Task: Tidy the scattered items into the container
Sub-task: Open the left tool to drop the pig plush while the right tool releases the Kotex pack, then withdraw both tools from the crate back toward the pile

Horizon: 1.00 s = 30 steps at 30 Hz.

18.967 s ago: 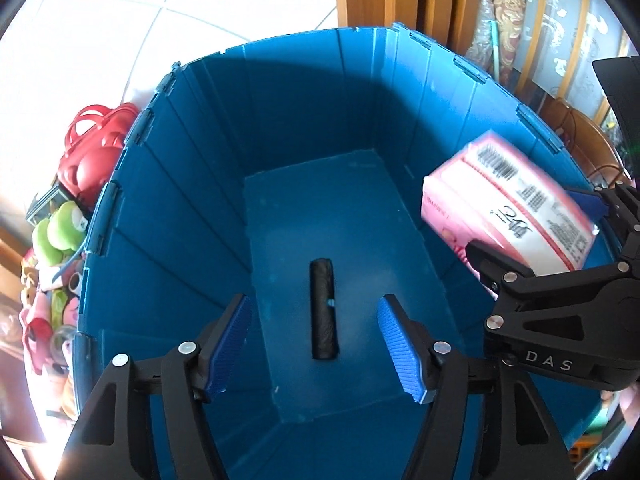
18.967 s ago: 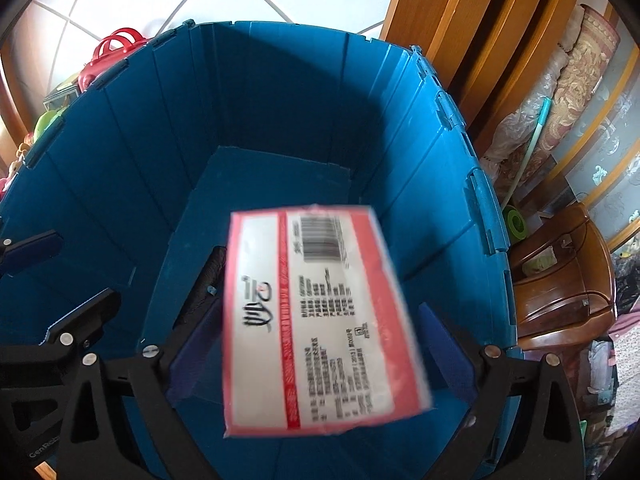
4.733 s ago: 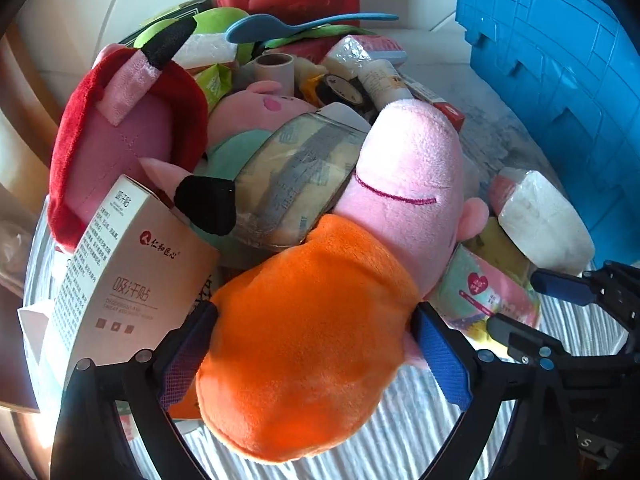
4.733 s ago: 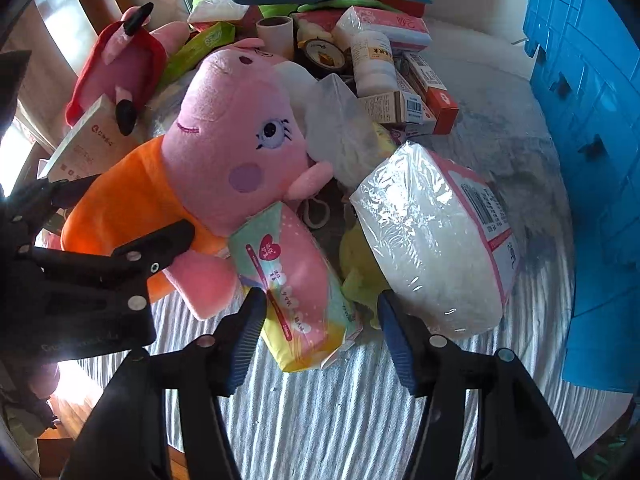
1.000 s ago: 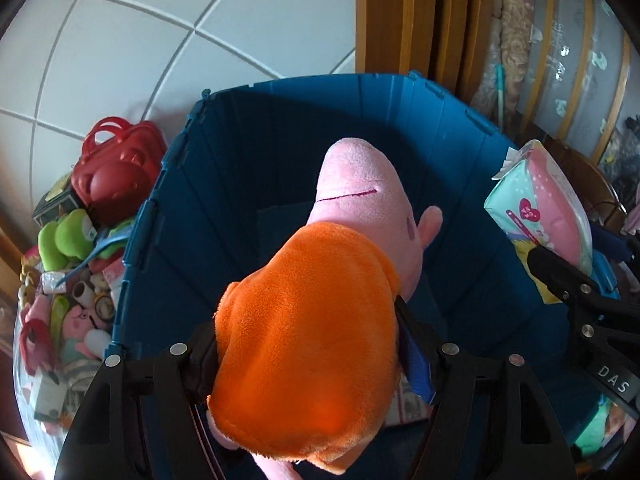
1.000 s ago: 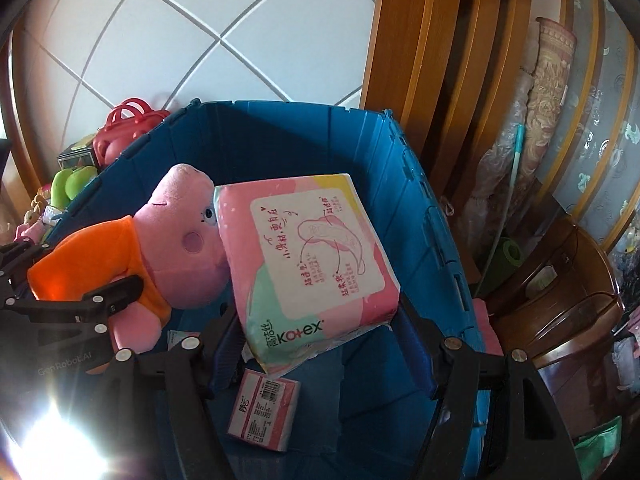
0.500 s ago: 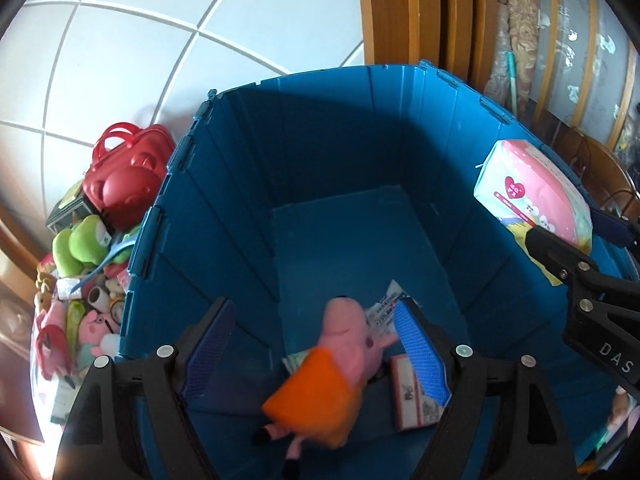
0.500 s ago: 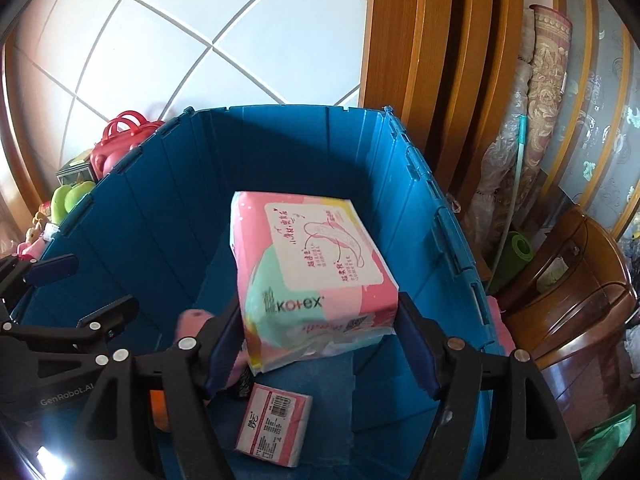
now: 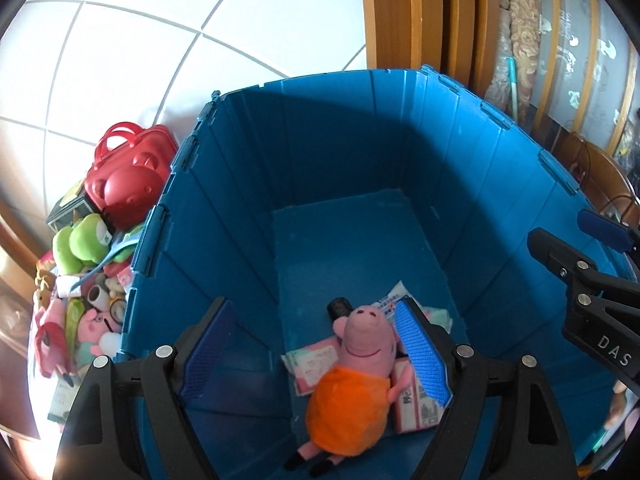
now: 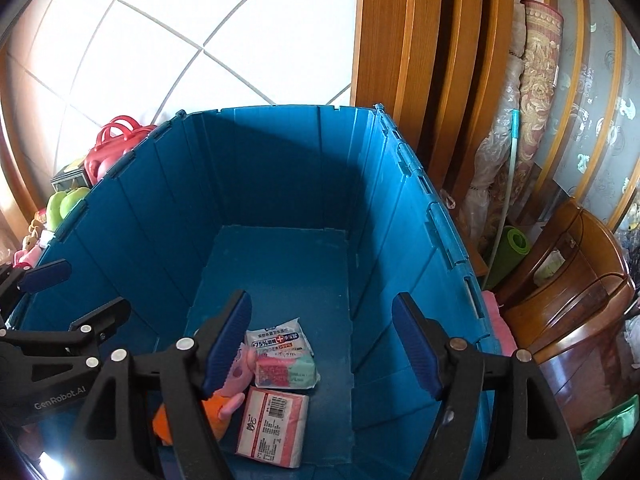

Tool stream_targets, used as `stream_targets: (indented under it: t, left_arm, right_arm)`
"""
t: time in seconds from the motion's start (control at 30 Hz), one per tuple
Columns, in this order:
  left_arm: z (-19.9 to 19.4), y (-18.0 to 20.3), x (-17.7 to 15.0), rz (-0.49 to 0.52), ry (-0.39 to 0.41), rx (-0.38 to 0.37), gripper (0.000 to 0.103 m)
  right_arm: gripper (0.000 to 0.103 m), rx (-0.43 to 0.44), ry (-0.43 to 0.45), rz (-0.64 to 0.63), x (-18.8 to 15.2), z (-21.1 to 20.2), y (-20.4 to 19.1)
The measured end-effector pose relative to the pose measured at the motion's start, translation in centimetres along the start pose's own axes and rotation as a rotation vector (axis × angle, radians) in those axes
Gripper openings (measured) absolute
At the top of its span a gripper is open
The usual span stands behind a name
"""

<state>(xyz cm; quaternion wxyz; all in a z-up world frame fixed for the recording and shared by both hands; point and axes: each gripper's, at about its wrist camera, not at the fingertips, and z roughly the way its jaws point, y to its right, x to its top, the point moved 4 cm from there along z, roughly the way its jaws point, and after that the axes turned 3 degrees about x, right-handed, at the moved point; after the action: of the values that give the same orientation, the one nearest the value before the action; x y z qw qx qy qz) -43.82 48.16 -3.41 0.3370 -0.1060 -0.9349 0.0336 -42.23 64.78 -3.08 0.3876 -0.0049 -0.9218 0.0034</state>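
Note:
Both grippers hover over the tall blue crate (image 9: pixel 224 240) (image 10: pixel 168 208). My left gripper (image 9: pixel 316 348) is open and holds nothing. Below it, on the crate floor, lies the pink pig plush in an orange dress (image 9: pixel 352 384) on top of flat packets. My right gripper (image 10: pixel 322 340) is open too. Under it lie a pink and green pad pack (image 10: pixel 286 372), a white wipes pack (image 10: pixel 276 338) and a pink-edged packet (image 10: pixel 274 426). The plush (image 10: pixel 224 400) shows partly behind the right gripper's left finger. A black roll (image 9: pixel 338 307) lies by the plush's head.
Left of the crate, a pile holds a red bear-shaped bag (image 9: pixel 128 180), green plush frogs (image 9: pixel 80 242), cups and small toys. Wooden panels (image 10: pixel 420 60), wrapped rolled rugs (image 10: pixel 520 120) and a wooden chair (image 10: pixel 572 280) stand to the right. White tiled floor lies beyond.
The right gripper has opened and let go of the pad pack, which now lies on the crate floor. The plush dropped by the left gripper has settled face up on the packets.

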Motion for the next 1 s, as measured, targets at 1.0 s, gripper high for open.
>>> stream_targets:
  t: [1.0]
  left_arm:
    - [-11.8, -20.1, -13.0, -0.184, 0.180, 0.121, 0.088]
  right_arm:
    - [0.103, 0.183, 0.169, -0.097, -3.4, -10.8, -20.4]
